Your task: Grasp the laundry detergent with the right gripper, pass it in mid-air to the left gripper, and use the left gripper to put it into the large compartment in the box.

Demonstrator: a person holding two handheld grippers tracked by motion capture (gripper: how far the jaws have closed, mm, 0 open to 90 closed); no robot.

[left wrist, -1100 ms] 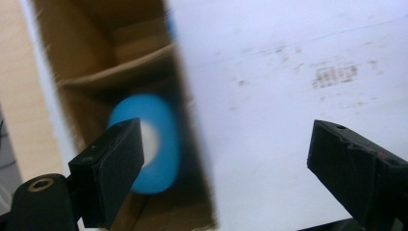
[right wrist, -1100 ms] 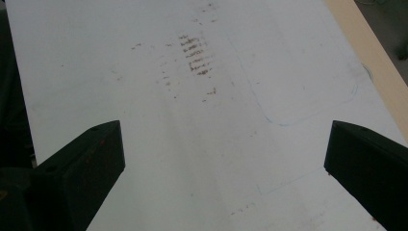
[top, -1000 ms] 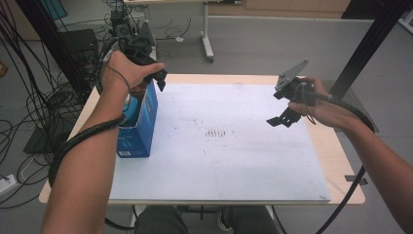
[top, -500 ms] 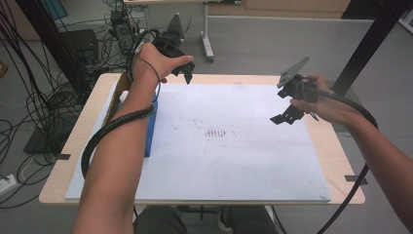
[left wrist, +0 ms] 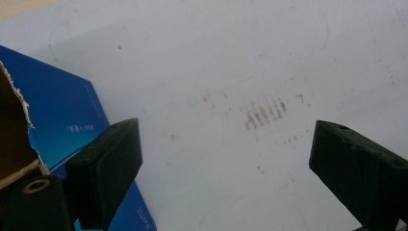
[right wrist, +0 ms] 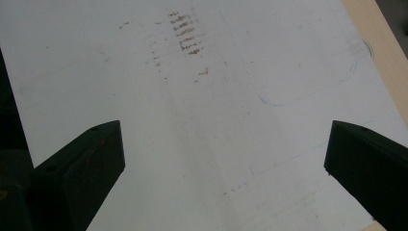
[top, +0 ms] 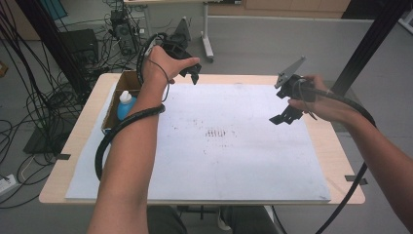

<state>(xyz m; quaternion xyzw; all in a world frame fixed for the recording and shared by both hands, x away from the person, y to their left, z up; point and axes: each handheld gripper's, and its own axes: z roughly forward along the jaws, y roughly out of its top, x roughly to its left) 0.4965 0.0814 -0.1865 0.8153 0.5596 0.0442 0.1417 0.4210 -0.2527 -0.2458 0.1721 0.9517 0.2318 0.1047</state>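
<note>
My left gripper (top: 191, 73) has lifted beyond the blue carton (top: 113, 109), jaws released; right gripper (top: 288, 108) also spread.

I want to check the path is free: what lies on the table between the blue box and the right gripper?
Between the blue box and the right gripper, the high view shows the white sheet with brown smudges; no object lies there.

1. The left hand (top: 163, 63) reaches far forward on a long, outstretched forearm, gripping the left gripper (top: 191, 73) with its cable looped around the arm.
2. Its jaws stand wide apart, empty.
3. The right hand (top: 316, 100) holds the right gripper (top: 285, 114) lifted, jaws likewise spread wide, pointing down and leftward.
</note>
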